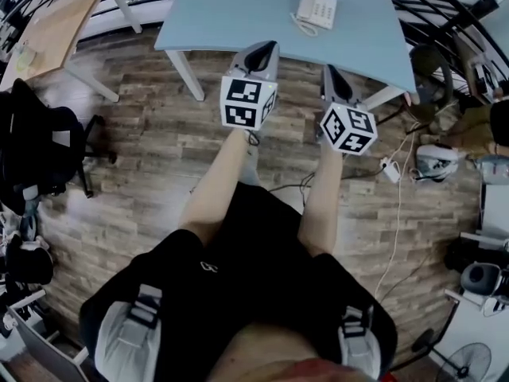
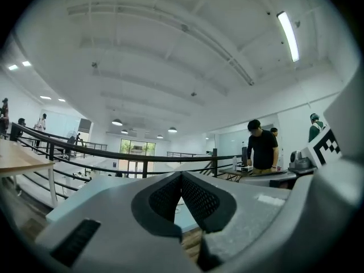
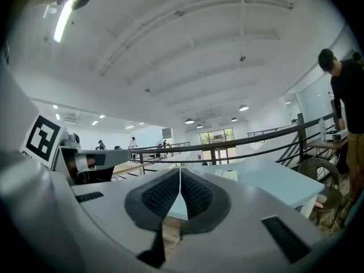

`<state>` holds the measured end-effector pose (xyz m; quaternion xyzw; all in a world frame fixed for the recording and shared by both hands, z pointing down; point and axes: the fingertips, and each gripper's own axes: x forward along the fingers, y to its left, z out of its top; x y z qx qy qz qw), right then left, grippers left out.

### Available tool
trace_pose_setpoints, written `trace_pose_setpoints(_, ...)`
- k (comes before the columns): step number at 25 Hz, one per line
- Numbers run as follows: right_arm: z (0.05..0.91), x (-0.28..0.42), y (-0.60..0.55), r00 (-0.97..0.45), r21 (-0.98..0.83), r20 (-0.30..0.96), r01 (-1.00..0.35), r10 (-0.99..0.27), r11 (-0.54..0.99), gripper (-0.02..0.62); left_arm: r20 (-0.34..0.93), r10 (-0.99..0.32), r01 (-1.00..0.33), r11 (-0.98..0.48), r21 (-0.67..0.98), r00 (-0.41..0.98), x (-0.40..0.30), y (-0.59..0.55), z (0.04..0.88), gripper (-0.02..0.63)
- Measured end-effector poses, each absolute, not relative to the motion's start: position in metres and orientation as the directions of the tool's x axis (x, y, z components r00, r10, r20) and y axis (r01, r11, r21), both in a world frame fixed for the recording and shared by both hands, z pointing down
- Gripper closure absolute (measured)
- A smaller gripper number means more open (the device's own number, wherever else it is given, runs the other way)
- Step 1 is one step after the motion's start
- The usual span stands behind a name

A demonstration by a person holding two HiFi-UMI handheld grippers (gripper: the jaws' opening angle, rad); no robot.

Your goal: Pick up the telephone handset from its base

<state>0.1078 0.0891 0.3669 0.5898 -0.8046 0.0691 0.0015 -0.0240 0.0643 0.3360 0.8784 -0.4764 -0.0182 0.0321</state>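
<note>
The white telephone (image 1: 318, 8) is seen on the light blue table (image 1: 231, 14), right of the table's middle. The handset (image 1: 305, 5) is seated along the base's left side, its long axis running from the table's near edge towards its far side, slightly tilted. The 2 grippers are held level at the table's near edge, well apart from the telephone. The left gripper (image 1: 266, 48) and the right gripper (image 1: 331, 70) are each seen with jaws pressed together on nothing.
</note>
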Motion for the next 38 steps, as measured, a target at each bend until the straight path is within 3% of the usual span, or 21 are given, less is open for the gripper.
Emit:
trace_pose_setpoints(18,0.468,0.153,-0.254,-0.329,-0.245,0.267,-0.932,-0.906,0.266,0.593,0.222,-0.741,-0.772,-0.591,0.231,0.634,0.054,-0.291,0.456,0.606)
trace_pose_setpoints(21,0.493,0.161,-0.277,-0.356,-0.288,0.339,-0.92,-0.871,0.265,0.477,0.258,-0.718,-0.762,-0.595,0.255,0.647,0.069,-0.315,0.474,0.606)
trace_pose_setpoints(34,0.589,0.204,-0.411,-0.482,-0.411,0.551,-0.867,-0.681,0.281,0.43,0.375,-0.704,-0.796,-0.499,0.343,0.603,0.087,-0.381,0.545,0.606)
trace_pose_setpoints(38,0.595,0.199,-0.442,-0.526,-0.441,0.561,-0.843,-0.639,0.307,0.417,0.386,-0.714,-0.808,-0.469,0.357,0.584,0.082,-0.396,0.553,0.606)
